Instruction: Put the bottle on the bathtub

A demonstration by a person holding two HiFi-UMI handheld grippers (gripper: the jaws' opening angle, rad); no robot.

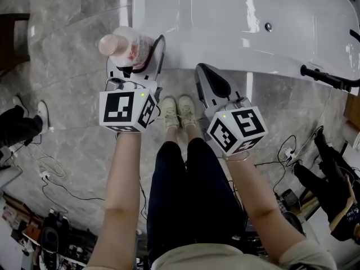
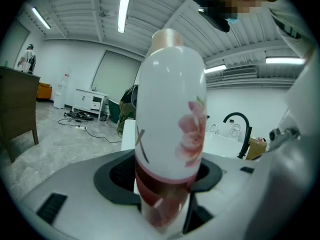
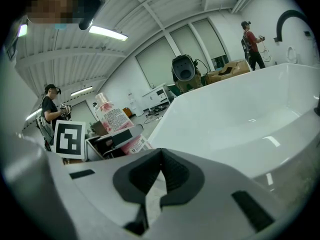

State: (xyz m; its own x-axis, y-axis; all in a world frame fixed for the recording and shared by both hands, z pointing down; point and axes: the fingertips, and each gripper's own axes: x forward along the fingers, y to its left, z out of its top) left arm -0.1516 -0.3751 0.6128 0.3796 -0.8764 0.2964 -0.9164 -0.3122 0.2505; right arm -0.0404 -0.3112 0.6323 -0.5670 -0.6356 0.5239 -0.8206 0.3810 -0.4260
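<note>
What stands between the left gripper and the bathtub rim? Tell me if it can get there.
Probably yes. The left gripper, shut on the bottle, sits beside the bathtub rim with nothing visible between them; the shut right gripper is off to its side.

Ceiling tubes [image 2: 123, 12] light the room brightly and evenly, streaking white glare across the bathtub [image 1: 225, 21] and a soft sheen on the floor [image 1: 73, 94]. Both gripper views bend hard toward dark, rounded edges. The close bottle [image 2: 172, 134] looks slightly soft.

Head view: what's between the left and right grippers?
The person's shoes on the grey floor, in the head view, between left gripper and right gripper.
</note>
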